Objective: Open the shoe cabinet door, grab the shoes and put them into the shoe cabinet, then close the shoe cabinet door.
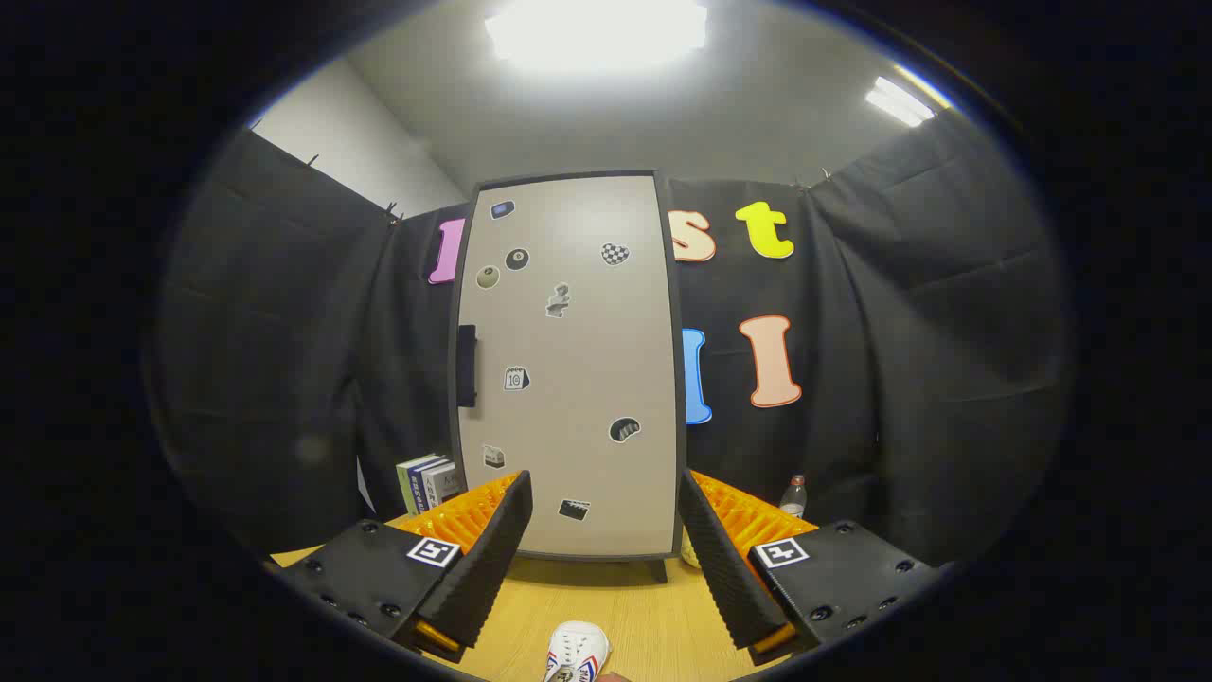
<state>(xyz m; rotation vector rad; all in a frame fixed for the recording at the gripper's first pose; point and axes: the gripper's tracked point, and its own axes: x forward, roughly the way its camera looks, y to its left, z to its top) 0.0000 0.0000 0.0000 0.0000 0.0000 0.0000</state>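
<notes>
Gripper view: claw (604,559) spread wide, nothing between the two ribbed black fingers (492,554), hovering above the wooden bench (644,606). Straight ahead, beyond the fingertips, the shoe cabinet (568,369), upright on the bench, its pale door (578,455) flat and flush in the dark frame, dotted with small stickers. Closed, by the look of it. Dark handle (466,366) on the door's left edge, about half-way up, well above the left fingertip and a little outboard of it. Low and close, between the finger bases and nearer than the tips, a white shoe (576,652) with red and blue trim, partly cut off by the bottom of the view. Second shoe of the pair not made out. Beyond the left finger, beside the cabinet's foot, a few upright books (428,481); beyond the right finger, a small clear bottle (793,496) against the cloth wall.

Step in hand, as a judgement: the very first one, opening the door, with the shoe untouched and the cabinet shut. Next move likely calls for raising the claw and steering it leftward to the handle, narrowing the fingers enough to hook or pinch it, then pulling in an arc about the hinges, presumably on the right edge. Worth keeping the swing clear of the books.
</notes>
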